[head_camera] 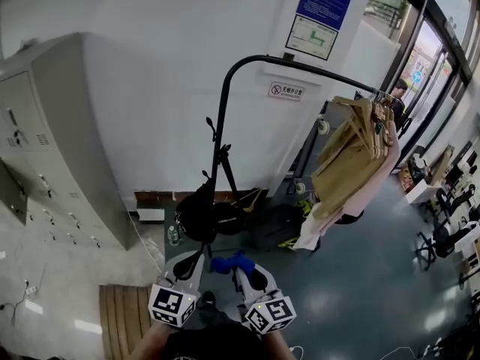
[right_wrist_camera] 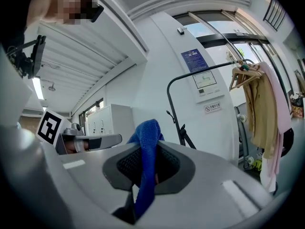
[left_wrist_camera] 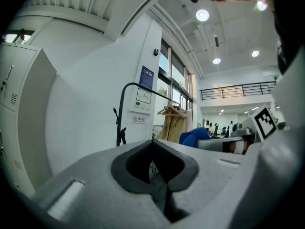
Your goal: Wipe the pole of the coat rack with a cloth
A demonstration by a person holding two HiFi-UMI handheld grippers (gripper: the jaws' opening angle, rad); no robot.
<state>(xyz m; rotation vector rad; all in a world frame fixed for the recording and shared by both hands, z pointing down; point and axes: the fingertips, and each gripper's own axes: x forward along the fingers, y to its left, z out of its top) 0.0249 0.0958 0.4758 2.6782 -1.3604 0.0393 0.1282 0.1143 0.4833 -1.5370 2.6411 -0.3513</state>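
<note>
A black coat rack stands by the white wall, its upright pole (head_camera: 219,137) curving over into a top rail (head_camera: 315,67) hung with tan and pink coats (head_camera: 352,160). My right gripper (head_camera: 238,265) is shut on a blue cloth (head_camera: 229,262), which sticks up between its jaws in the right gripper view (right_wrist_camera: 145,168). My left gripper (head_camera: 193,263) is shut with nothing held; its jaws meet in the left gripper view (left_wrist_camera: 155,168). Both grippers are held low and close together, well short of the pole (right_wrist_camera: 170,109), which shows again in the left gripper view (left_wrist_camera: 119,116).
Grey lockers (head_camera: 56,148) line the left wall. Black bags (head_camera: 217,220) and a bottle (head_camera: 173,235) lie at the rack's foot. A wooden mat (head_camera: 120,313) lies on the floor at lower left. Desks and chairs (head_camera: 442,216) fill the far right.
</note>
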